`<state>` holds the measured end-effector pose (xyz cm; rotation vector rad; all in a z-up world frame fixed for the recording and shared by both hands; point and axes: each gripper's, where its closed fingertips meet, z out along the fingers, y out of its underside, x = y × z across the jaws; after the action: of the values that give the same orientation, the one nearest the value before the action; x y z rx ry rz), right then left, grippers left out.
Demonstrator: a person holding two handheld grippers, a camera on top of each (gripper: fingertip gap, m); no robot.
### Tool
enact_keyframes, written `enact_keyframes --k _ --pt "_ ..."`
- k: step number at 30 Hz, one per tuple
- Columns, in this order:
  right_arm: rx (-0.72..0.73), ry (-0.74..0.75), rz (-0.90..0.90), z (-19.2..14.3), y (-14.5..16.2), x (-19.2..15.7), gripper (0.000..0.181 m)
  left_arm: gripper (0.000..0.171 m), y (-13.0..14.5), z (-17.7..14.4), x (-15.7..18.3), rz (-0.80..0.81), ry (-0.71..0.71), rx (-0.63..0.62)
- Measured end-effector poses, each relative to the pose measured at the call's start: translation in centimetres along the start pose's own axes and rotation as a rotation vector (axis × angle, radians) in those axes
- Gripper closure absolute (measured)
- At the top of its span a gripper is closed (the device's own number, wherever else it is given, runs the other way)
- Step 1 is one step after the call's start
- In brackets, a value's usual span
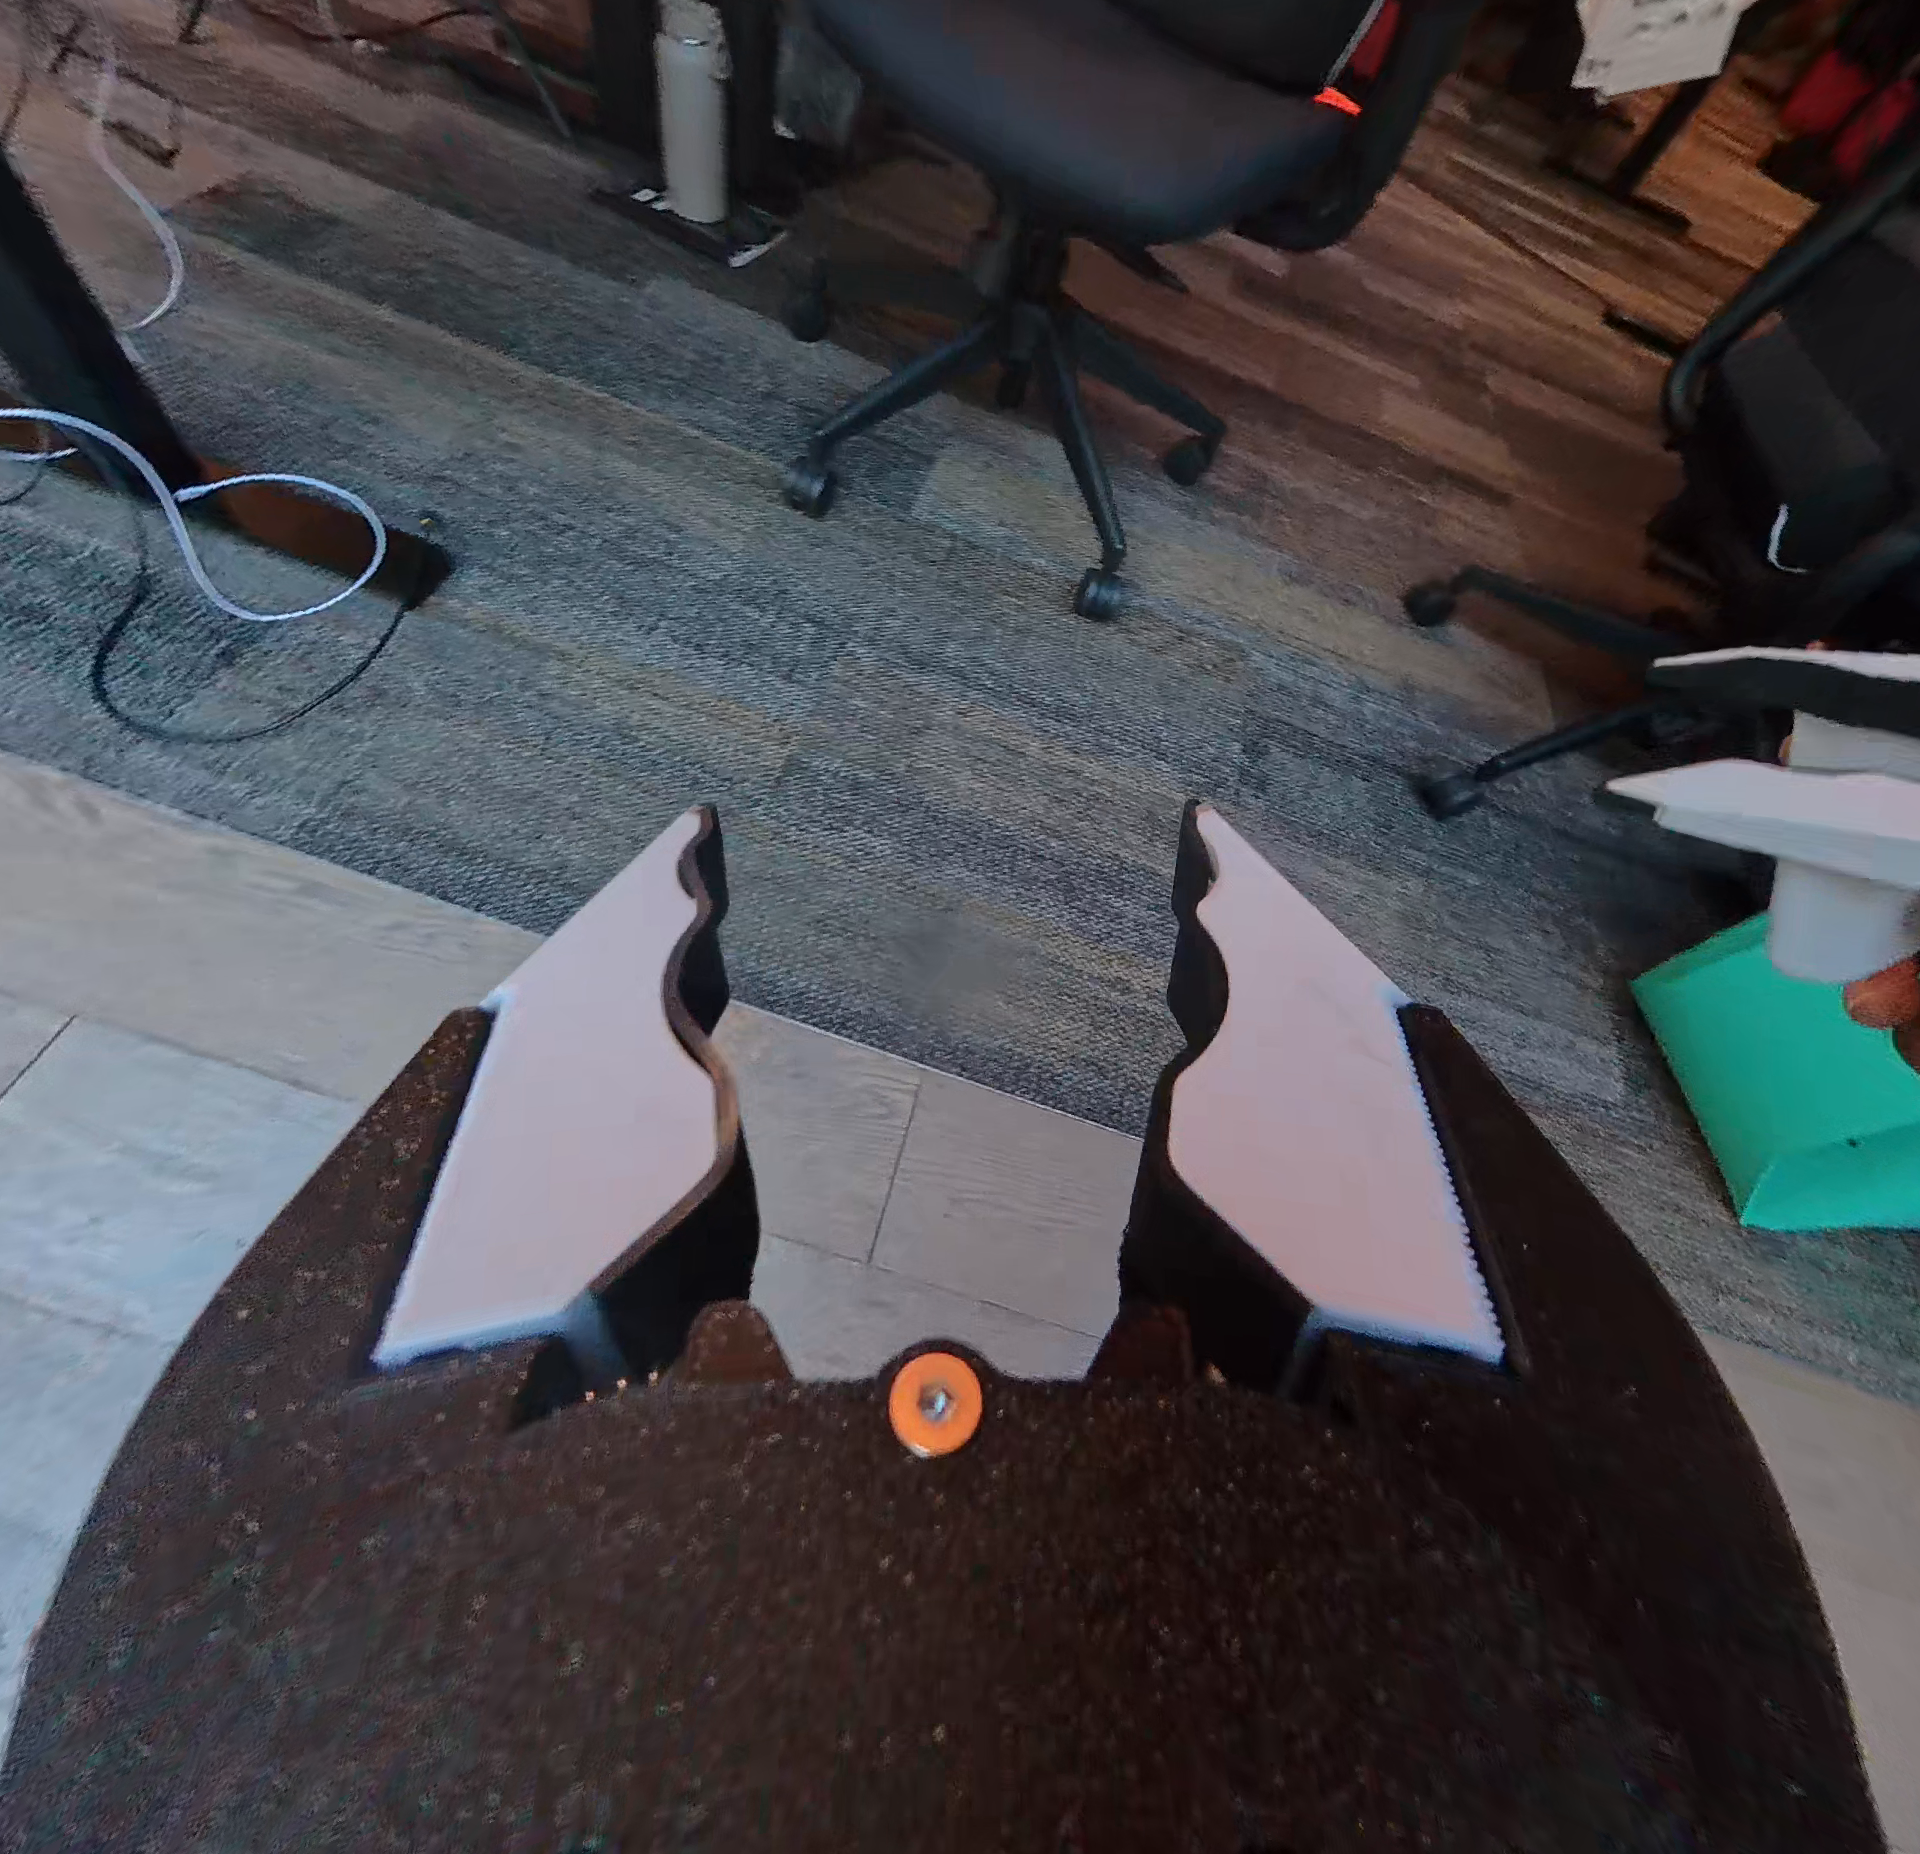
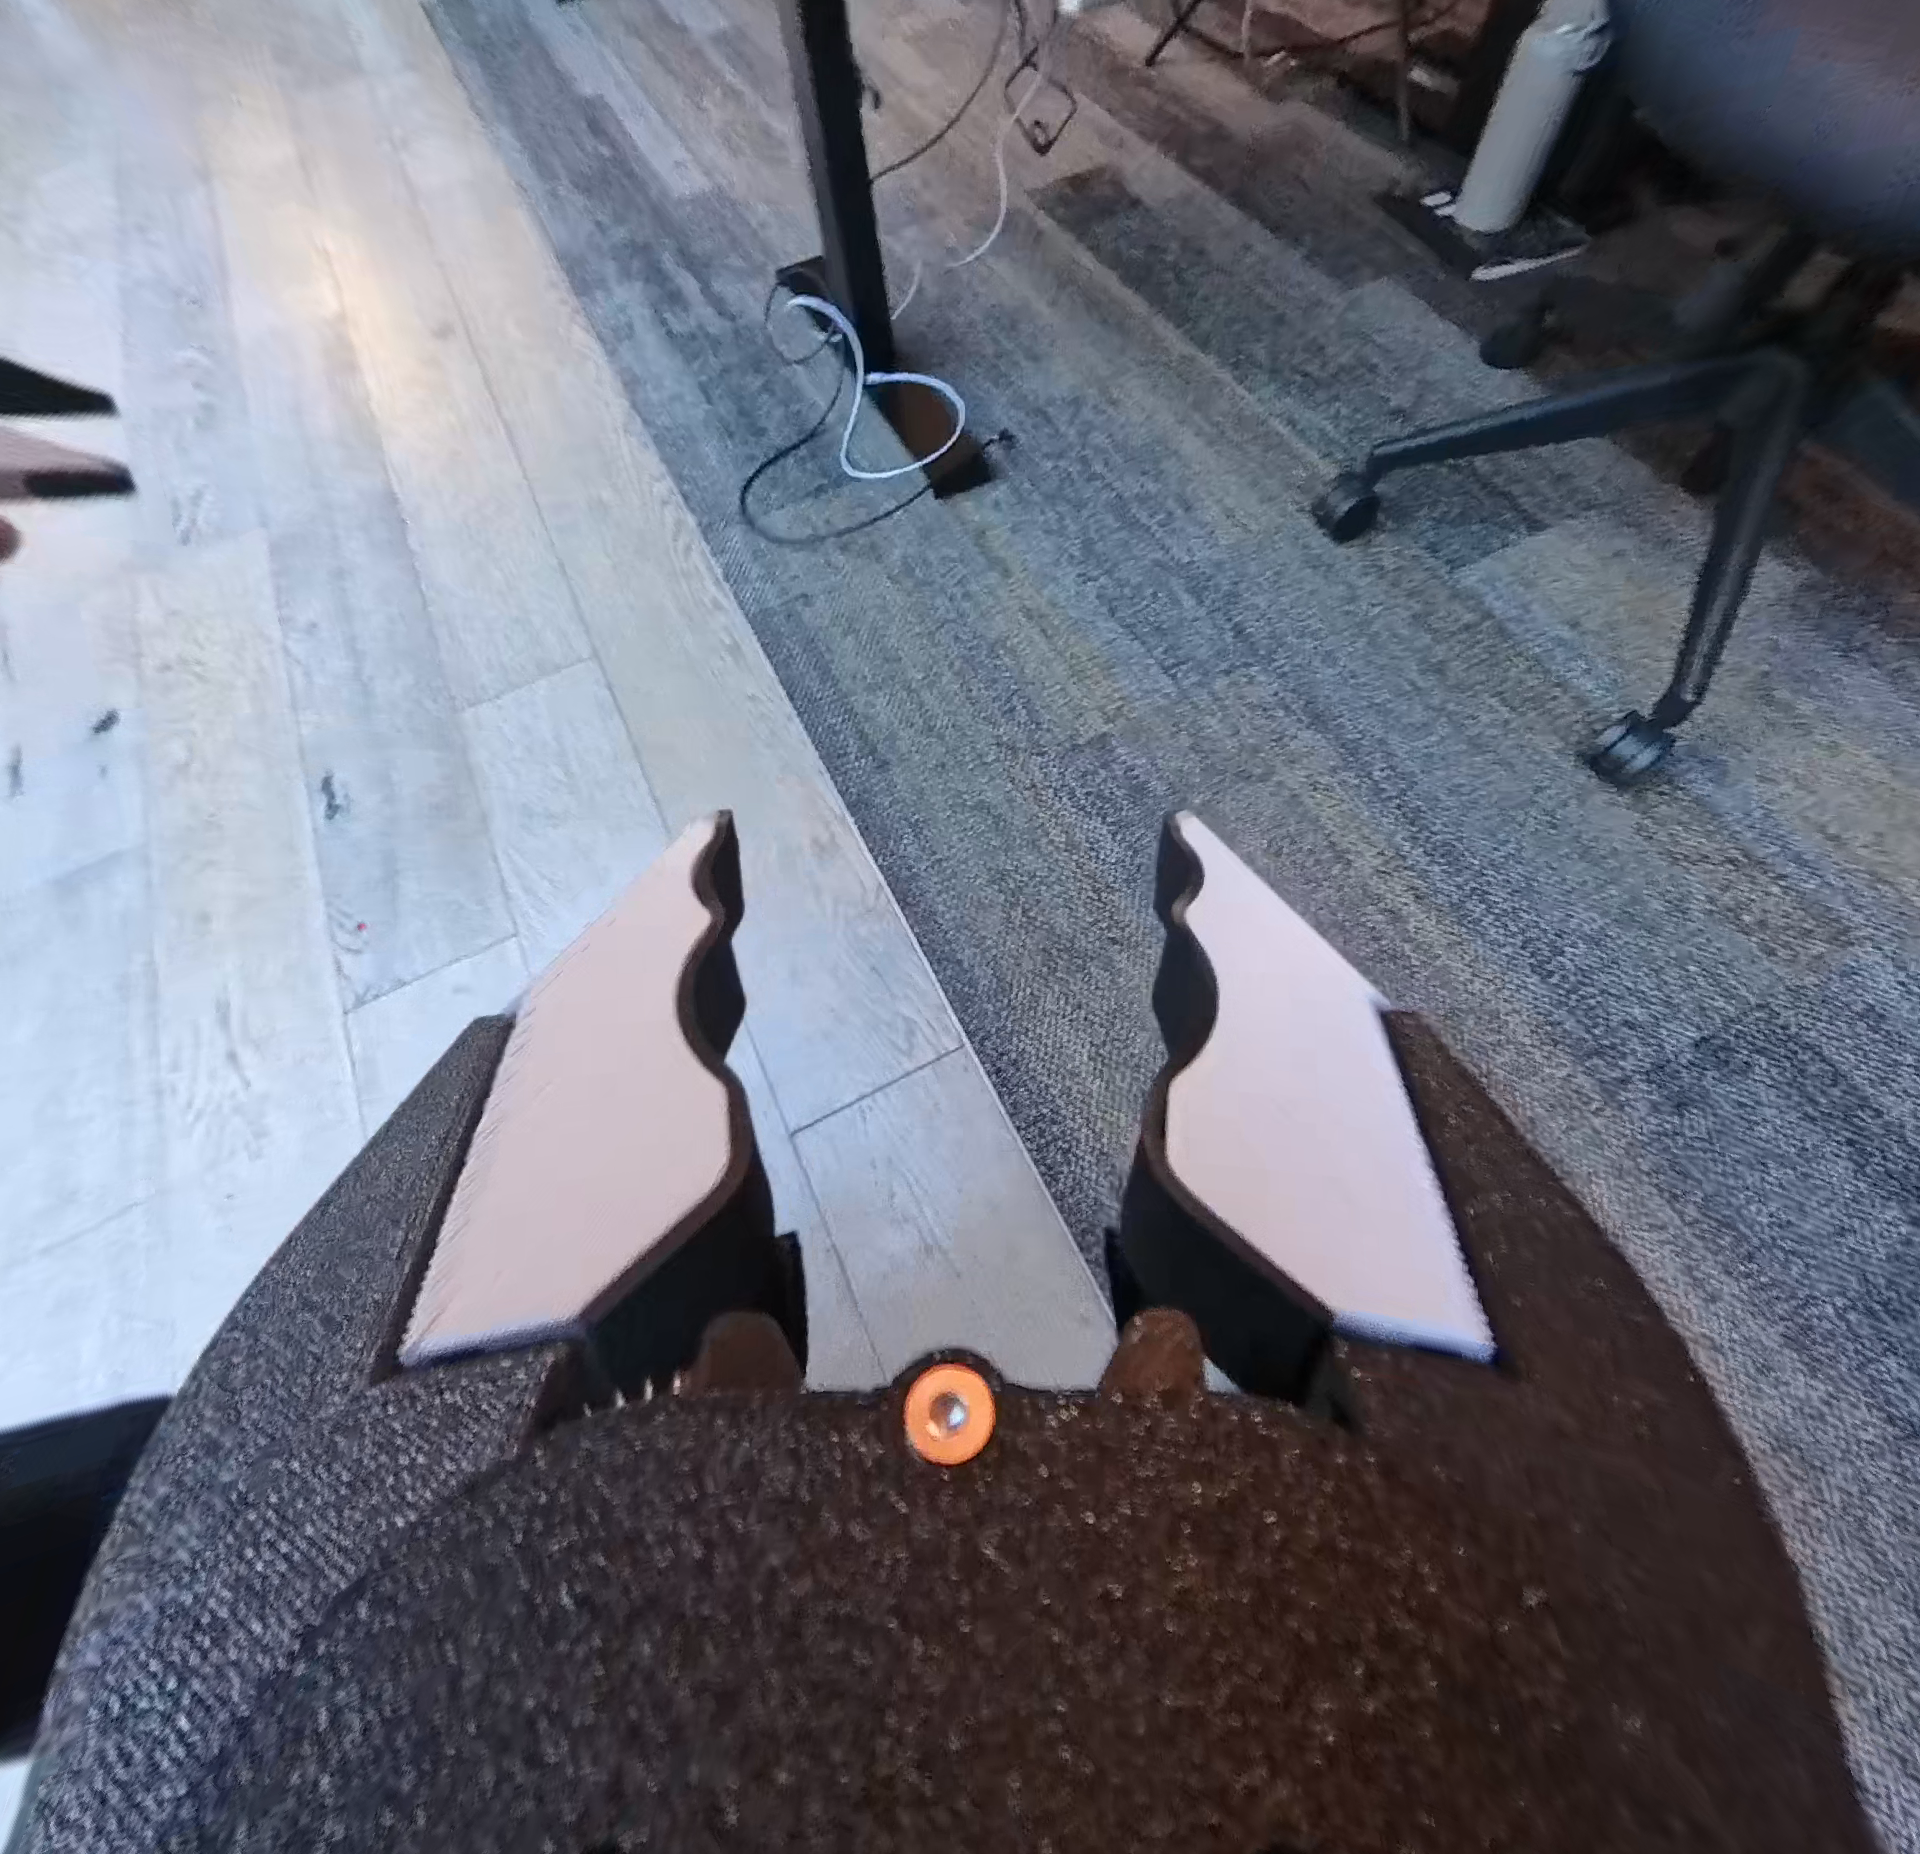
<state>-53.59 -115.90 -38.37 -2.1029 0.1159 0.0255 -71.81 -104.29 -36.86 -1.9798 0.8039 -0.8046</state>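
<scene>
Left gripper (image 1: pixel 951 817) and right gripper (image 2: pixel 951 822) both spread wide, holding nothing, only floor planks (image 2: pixel 312 454) and grey carpet (image 1: pixel 935 661) between the jaws. Farther ahead of the jaws, cables (image 1: pixel 208 557) and office chair (image 1: pixel 1039 142); possible snagging on these if lowered carelessly

My left gripper (image 1: pixel 951 828): speckled, rough matt black body, smooth matt white fingers (image 1: pixel 582 1108) that look like plastic, a glossy orange washer (image 1: pixel 935 1406) around a metal screw. My right gripper (image 2: pixel 951 833) has the same finish. Below both I see pale wood-look planks (image 1: pixel 156 1025), smooth with a faint sheen; ahead, rough woven grey carpet (image 1: pixel 935 744). Far ahead of the left: a chair (image 1: pixel 1060 111) with a matt dark cloth seat, and a smooth white bottle (image 1: pixel 691 111). To its right sits a smooth matt green block (image 1: pixel 1787 1098).
</scene>
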Motion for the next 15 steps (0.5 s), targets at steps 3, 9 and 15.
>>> enact_keyframes --k 3,9,15 --pt "-0.043 -0.036 -0.035 1.7 0.7 -3.4 0.1 0.086 0.4 -2.1 -3.5 -0.031 -0.046 0.015" --pt "-0.105 -0.087 -0.075 6.1 0.0 -12.2 0.101 0.082 2.8 -5.8 -11.4 -0.238 -0.047 -0.039" --pt "-0.06 -0.129 -0.089 12.6 -4.0 -23.6 0.1 0.082 1.3 -12.7 -23.0 -0.135 -0.144 0.002"
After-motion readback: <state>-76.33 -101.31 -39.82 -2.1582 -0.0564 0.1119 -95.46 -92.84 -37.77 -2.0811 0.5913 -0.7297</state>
